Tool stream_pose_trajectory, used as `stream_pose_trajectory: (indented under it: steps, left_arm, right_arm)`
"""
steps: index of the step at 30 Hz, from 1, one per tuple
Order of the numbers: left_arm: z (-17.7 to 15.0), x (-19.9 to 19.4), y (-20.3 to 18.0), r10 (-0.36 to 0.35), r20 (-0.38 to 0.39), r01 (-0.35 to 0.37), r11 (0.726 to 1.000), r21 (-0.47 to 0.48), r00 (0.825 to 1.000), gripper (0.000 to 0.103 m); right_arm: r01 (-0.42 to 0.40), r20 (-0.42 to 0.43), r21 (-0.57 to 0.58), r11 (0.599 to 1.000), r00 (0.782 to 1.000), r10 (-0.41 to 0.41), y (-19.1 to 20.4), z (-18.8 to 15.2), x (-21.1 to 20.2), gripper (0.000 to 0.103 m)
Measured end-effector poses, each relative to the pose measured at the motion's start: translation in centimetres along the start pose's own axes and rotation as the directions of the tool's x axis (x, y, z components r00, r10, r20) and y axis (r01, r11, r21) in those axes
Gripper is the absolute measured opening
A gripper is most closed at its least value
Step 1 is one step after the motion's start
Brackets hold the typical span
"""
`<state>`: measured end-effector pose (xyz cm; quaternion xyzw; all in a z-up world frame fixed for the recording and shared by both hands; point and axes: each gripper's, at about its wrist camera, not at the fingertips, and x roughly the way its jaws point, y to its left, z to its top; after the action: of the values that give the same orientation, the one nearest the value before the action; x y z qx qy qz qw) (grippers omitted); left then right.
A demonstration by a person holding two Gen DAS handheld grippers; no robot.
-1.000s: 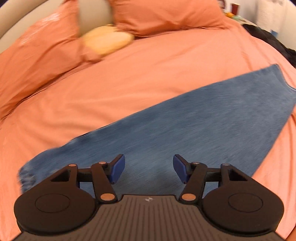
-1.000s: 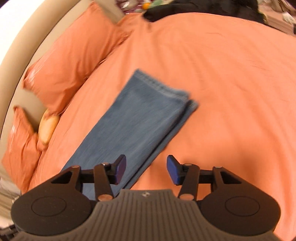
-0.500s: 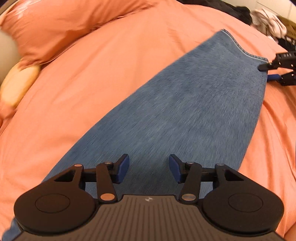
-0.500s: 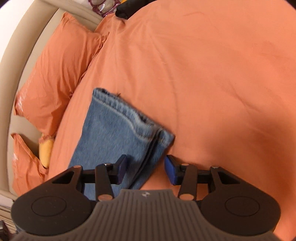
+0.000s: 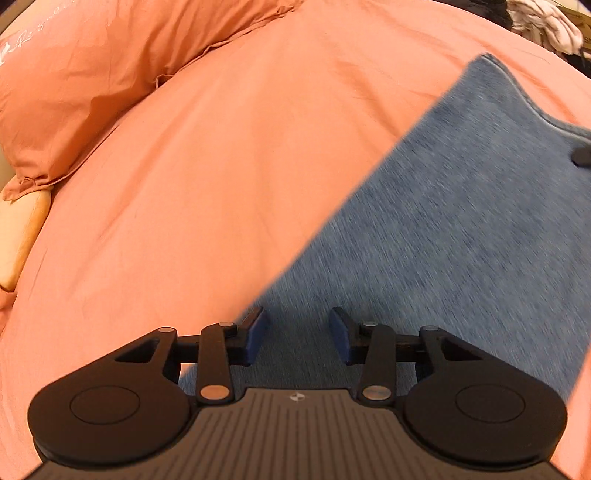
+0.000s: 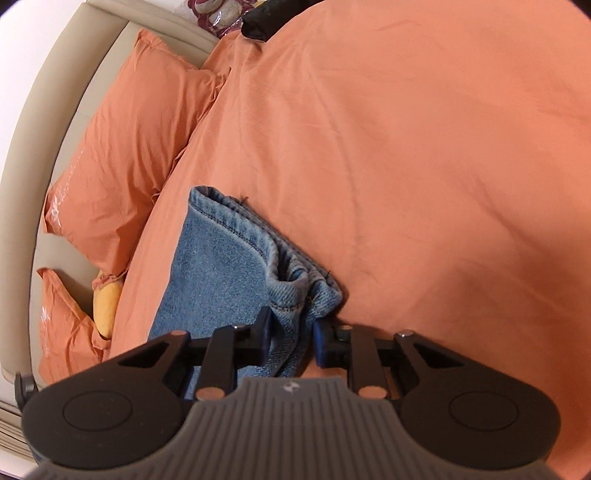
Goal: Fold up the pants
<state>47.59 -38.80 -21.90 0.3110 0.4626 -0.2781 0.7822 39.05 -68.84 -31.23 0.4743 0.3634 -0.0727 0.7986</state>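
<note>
Blue denim pants point(image 5: 461, 236) lie flat on an orange bedspread, folded lengthwise. My left gripper point(image 5: 297, 334) hovers open over the pants near their left edge, nothing between its fingers. In the right wrist view the pants point(image 6: 221, 269) end in a stitched hem, and its near corner is bunched up. My right gripper point(image 6: 291, 328) has its jaws closing on that bunched corner, with denim between the blue pads. The right gripper's tip point(image 5: 583, 155) shows dark at the right edge of the left wrist view.
Orange pillows point(image 6: 136, 155) lie against a beige headboard point(image 6: 48, 122) with a yellow cushion point(image 6: 107, 302) between them. Dark clothes point(image 6: 273, 18) and light clothes point(image 5: 546, 26) lie at the bed's far side. The orange bedspread point(image 6: 424, 166) stretches to the right.
My right gripper has moved down onto the hem corner and narrowed around it, bunching the denim. My left gripper has swung left, toward the pants' left edge.
</note>
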Motion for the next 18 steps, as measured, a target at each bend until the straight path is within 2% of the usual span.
stream_pose_trajectory:
  steps: [5,9,15,18]
  left_arm:
    - [1.0,1.2,0.6,0.01,-0.001,-0.01,0.998,-0.067,1.0,0.052]
    - [0.4,-1.0,0.5,0.009,0.007,-0.009,0.999,-0.042,1.0,0.039]
    - [-4.4,-5.9,-2.2,-0.137,0.016,0.136,0.99,0.042,0.99,0.034]
    - [-6.5,-6.8,-4.0,-0.199,0.01,0.198,0.979,0.05,0.98,0.029]
  right_arm:
    - [0.035,-0.001,-0.032,0.999,0.999,-0.036,0.6,0.1,0.3,0.017]
    - [0.055,-0.001,-0.039,0.998,0.998,-0.055,1.2,0.2,0.3,0.013]
    - [0.034,0.024,-0.123,0.992,0.999,-0.031,3.9,0.6,-1.9,0.009]
    - [0.023,0.038,-0.171,0.985,0.999,-0.017,5.7,0.6,-3.0,0.008]
